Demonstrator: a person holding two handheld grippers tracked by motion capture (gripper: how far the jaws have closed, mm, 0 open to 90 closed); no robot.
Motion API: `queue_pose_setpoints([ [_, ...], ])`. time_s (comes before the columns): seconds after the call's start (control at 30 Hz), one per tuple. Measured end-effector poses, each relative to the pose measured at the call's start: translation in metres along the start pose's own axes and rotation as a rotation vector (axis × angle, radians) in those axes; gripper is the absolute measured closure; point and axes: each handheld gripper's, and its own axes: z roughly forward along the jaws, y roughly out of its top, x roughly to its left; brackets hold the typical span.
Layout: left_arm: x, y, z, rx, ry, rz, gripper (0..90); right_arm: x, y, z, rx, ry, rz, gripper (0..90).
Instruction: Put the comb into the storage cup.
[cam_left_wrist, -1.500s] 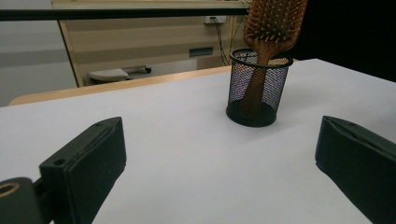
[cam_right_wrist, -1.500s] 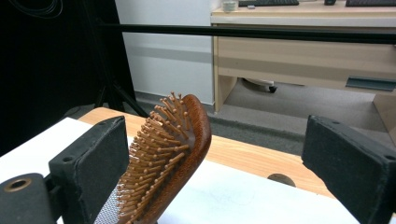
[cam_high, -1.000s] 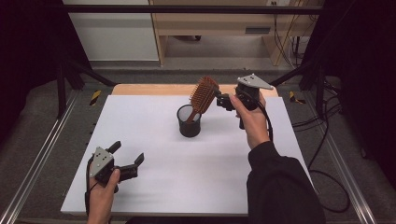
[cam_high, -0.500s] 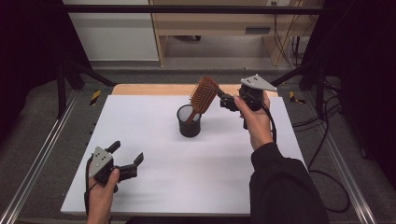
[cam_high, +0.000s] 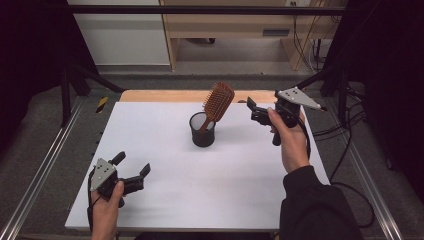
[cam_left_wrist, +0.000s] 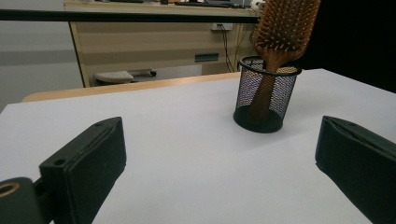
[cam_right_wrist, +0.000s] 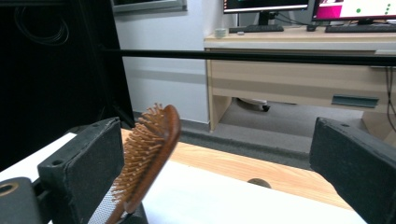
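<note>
The table (cam_high: 165, 200) in front of you is a white sheet with a wooden strip along its far edge, and little stands on it. Near its middle, toward the far side, sits the cup (cam_high: 202, 130), a black mesh holder, upright. The brush (cam_high: 217, 103) stands in it handle down, its bristled head leaning over the rim toward your right.

Your right gripper (cam_high: 256, 114) hangs in the air just to the right of the brush head, apart from it, jaws spread wide; in the right gripper view the brush (cam_right_wrist: 149, 154) sits beside the left jaw with nothing pinched between the two. Your left gripper (cam_high: 134, 171) rests low over the near left corner, well apart from the cup, jaws spread too, and the left gripper view looks across the bare sheet at the cup (cam_left_wrist: 265, 95).

By the look of it, the main work is done: the brush is in the cup and free of your grip. What seems left is to draw the right gripper clear without knocking the leaning head.

Against the earlier frames, the right gripper then held the brush by its head over the cup; now it has let go and backed off to the right. The left gripper has not moved.
</note>
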Motion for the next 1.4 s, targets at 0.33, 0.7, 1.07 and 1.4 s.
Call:
queue_pose_setpoints([
  [0.33, 0.002, 0.001, -0.005, -0.019, 0.008, -0.013, 2.3, -0.013, -0.002, -0.025, -0.028, -0.014, 0.015, 3.2],
  [0.7, 0.005, 0.001, -0.007, -0.025, 0.013, -0.020, 2.3, -0.016, 0.004, -0.030, -0.039, -0.009, 0.011, 2.3],
  [1.07, 0.008, 0.002, -0.009, -0.038, 0.018, -0.022, 2.2, -0.022, 0.006, -0.038, -0.049, -0.012, 0.009, 2.1],
  [1.4, 0.008, 0.003, -0.011, -0.041, 0.015, -0.017, 2.1, -0.032, 0.006, -0.047, -0.059, -0.031, 0.015, 1.4],
])
